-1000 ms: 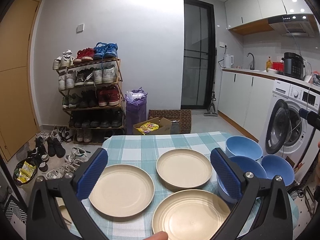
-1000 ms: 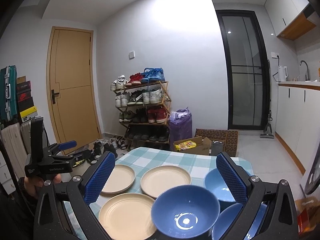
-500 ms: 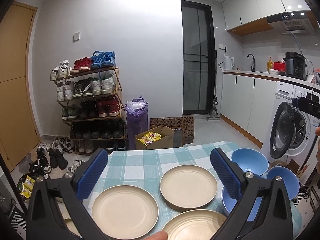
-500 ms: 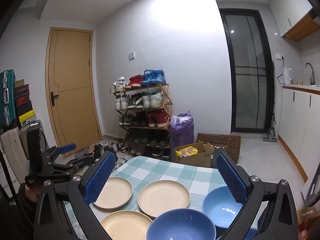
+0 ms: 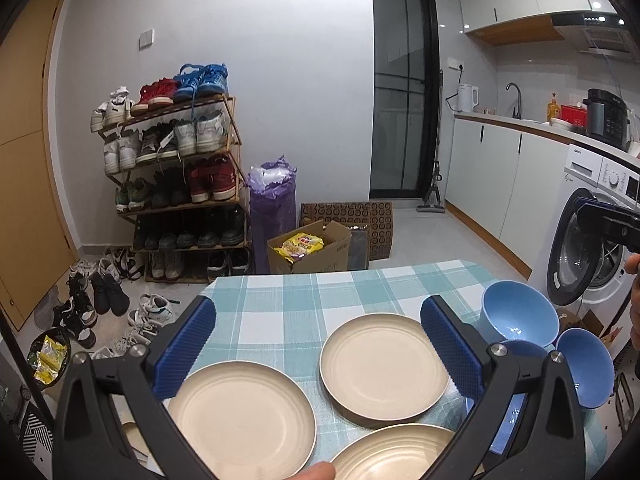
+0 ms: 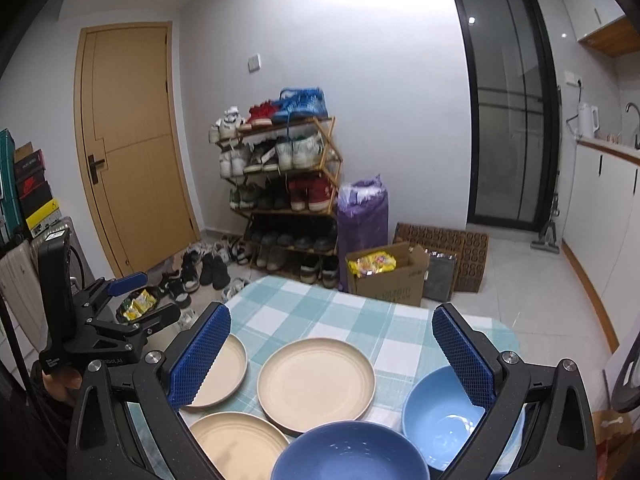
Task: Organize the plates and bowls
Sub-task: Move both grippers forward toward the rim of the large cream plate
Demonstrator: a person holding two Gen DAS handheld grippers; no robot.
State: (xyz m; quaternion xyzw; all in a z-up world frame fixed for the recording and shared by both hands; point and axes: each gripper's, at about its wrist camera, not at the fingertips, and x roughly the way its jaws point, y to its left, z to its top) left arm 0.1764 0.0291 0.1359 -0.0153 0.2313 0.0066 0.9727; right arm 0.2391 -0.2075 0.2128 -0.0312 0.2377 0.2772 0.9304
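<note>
Three beige plates and three blue bowls sit on the table with the teal checked cloth (image 5: 280, 304), plates to the left and bowls to the right. In the left wrist view, the left plate (image 5: 240, 416) lies nearest the table's left edge, the middle plate (image 5: 384, 364) sits farther back just right of it, and the near plate (image 5: 396, 456) shows at the bottom, partly cut off. Right of these stand the bowls: the far bowl (image 5: 520, 316), a second bowl (image 5: 588, 368) at the table's right edge, and a third bowl (image 5: 516, 408) largely hidden behind the gripper's right finger. None of the dishes is stacked on another.

The left gripper (image 5: 320, 344) hangs above the plates with its jaws spread wide and nothing between them. The right gripper (image 6: 332, 354) is likewise held wide and empty, above the middle plate and the bowls; in its view two bowls show fully.

Beyond the table, a shoe rack (image 5: 176, 184) stands against the wall, then a purple bag (image 5: 272, 196) and one cardboard box (image 5: 312, 248).
</note>
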